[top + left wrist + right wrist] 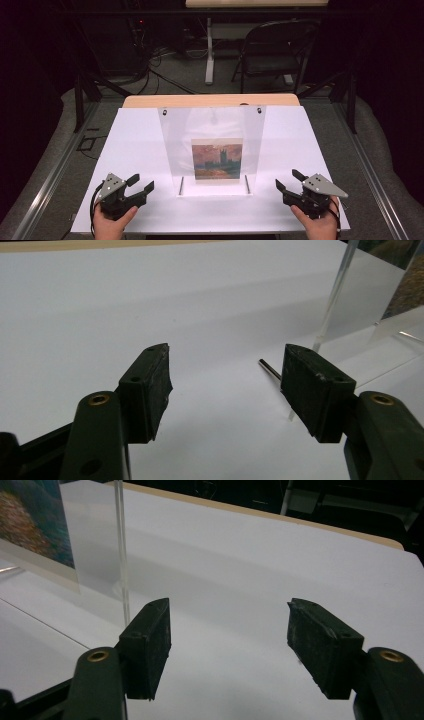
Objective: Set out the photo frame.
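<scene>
1. Left hand-held gripper (141,184) rests on the desk (135,135), jaws wide and empty, just left of the clear acrylic stand (212,125).
2. Right hand-held gripper (287,181) sits just right of the stand, jaws equally wide, nothing between them.
3. The stand is upright, midway between both; its picture card (217,160) faces the person.
4. Two metal pins (181,185) flank the stand's base, long axes running away from the person; each gripper is near one.

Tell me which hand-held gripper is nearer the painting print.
Left, narrowly. The left hand-held gripper sits off the painting print's left side; the right hand-held gripper sits slightly farther off its right.
</scene>
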Tool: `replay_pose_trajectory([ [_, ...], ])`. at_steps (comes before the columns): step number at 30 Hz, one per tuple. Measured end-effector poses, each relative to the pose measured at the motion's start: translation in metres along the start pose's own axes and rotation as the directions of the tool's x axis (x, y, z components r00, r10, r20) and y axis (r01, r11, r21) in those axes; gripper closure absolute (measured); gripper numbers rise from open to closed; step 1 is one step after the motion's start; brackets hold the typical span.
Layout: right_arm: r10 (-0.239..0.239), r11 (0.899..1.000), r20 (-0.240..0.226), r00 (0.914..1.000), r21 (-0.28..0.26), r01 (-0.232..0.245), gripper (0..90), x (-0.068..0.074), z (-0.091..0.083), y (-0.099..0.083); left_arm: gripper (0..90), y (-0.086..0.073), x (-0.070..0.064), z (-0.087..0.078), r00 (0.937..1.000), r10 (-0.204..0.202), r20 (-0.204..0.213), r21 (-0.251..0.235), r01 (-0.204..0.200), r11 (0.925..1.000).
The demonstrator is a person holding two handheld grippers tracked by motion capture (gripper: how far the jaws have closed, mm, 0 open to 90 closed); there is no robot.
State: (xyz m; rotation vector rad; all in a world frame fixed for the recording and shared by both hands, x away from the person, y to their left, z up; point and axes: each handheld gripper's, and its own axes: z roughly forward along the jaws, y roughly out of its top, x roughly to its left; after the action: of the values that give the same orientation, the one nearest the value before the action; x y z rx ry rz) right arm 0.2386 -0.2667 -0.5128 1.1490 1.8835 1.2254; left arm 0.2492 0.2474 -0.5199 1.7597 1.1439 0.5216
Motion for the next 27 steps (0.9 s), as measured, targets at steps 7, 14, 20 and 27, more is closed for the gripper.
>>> replay_pose_trajectory([
  [7, -0.002, 0.997, -0.038, 0.9993, 0.072, 0.005, 33.3, 0.0, 0.016, -0.01, 36.8, -0.006, 0.002, 0.006, 0.9997, 0.024, 0.009, 0.013, -0.024, 0.9996],
  [14, 0.055, 0.99, -0.066, 0.9963, 0.13, -0.046, 34.0, -0.004, 0.024, -0.017, 36.9, -0.009, 0.0, 0.014, 0.9989, 0.034, 0.033, 0.052, -0.035, 0.998],
  [20, 0.055, 0.986, -0.08, 0.9953, 0.165, -0.041, 34.3, -0.002, 0.027, -0.019, 36.9, -0.011, -0.003, 0.019, 0.9975, 0.045, 0.054, 0.079, -0.049, 0.9956],
  [27, 0.056, 0.984, -0.088, 0.9945, 0.175, -0.04, 34.2, -0.002, 0.027, -0.02, 36.7, -0.012, -0.001, 0.021, 0.9981, 0.021, 0.058, 0.101, -0.026, 0.9945],
])
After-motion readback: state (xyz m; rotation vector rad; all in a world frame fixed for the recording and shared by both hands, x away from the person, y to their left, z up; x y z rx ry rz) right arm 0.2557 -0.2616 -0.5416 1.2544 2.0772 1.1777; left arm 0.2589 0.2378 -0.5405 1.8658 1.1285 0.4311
